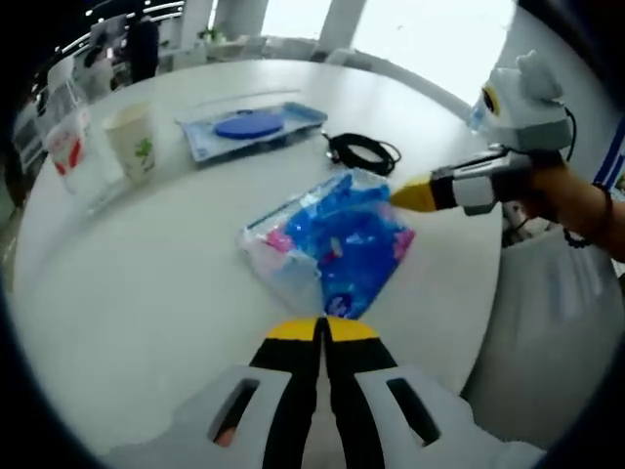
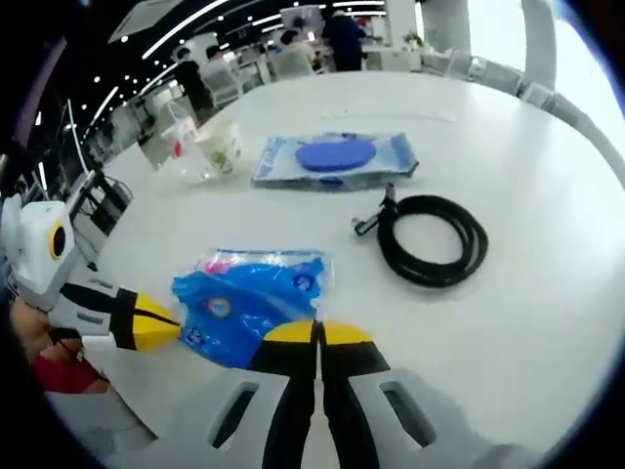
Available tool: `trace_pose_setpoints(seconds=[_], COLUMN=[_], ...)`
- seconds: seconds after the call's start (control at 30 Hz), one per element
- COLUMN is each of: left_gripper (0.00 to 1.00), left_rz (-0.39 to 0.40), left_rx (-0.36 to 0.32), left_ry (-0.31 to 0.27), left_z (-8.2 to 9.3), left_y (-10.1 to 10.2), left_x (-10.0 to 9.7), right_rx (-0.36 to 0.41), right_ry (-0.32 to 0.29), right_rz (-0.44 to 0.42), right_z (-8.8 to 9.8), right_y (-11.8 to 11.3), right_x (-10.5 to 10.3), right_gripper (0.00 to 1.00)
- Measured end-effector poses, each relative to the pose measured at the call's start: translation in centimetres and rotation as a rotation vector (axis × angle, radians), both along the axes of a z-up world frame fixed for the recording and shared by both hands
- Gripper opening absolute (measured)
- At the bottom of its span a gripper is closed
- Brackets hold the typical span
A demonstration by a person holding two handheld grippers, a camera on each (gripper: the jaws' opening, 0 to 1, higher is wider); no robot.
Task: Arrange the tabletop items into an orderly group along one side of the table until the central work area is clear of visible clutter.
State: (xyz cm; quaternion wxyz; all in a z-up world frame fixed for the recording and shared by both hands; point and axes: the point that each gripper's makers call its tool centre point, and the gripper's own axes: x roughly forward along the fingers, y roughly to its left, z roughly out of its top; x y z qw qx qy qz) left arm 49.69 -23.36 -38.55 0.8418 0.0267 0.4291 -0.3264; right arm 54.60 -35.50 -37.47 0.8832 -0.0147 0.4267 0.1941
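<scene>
Left tongs (image 1: pixel 322 329): jaws pressed together with no gap, yellow tips meeting at the near edge of the blue plastic packet (image 1: pixel 330 244). Whether a fold of the packet is pinched between the tips cannot be determined.

Right tongs (image 2: pixel 317 334): jaws likewise clenched, tips meeting at the opposite edge of the same packet (image 2: pixel 249 299); a grip on the film cannot be confirmed. In the left gripper view the right tongs (image 1: pixel 415 195) enter from the right, tip touching the packet's far corner.

The packet lies flat on the white round bench (image 1: pixel 146 293), near its edge, between the two tongs.

Further in on the bench: a coiled black cable (image 2: pixel 430 239) just beyond the packet; a flat clear pouch holding a blue disc (image 2: pixel 335 156) behind the cable; a paper cup with a green print (image 2: pixel 221 147) and a clear container with a red label (image 2: pixel 179 137) side by side, well apart from the packet.
</scene>
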Motion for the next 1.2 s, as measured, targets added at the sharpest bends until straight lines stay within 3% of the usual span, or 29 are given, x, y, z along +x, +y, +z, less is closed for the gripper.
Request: trace_pose_setpoints(seconds=[0.7, 0.83, 0.9, 1.2], left_gripper=[0.0, 0.01, 0.02, 0.25], left_rz=[0.03, 0.04, 0.049, 0.085], left_rx=[-0.001, -0.035, -0.051, -0.064], left_ry=[-0.022, -0.032, -0.045, -0.105], left_z=[0.0, 0.7, 1.1, 2.5], left_y=[0.1, 0.0, 0.0, 0.2], left_x=[0.1, 0.2, 0.4, 1.0], right_rx=[-0.017, -0.022, -0.013, 0.025], right_ry=[-0.002, 0.04, 0.028, -0.019], right_rz=[0.05, 0.03, 0.025, -0.005], right_z=[-0.5, -0.9, -0.9, 0.0], right_y=[-0.1, -0.5, -0.6, -0.9], right_x=[-0.1, -0.7, -0.6, -0.2], right_gripper=[0.03, 0.16, 0.21, 0.36])
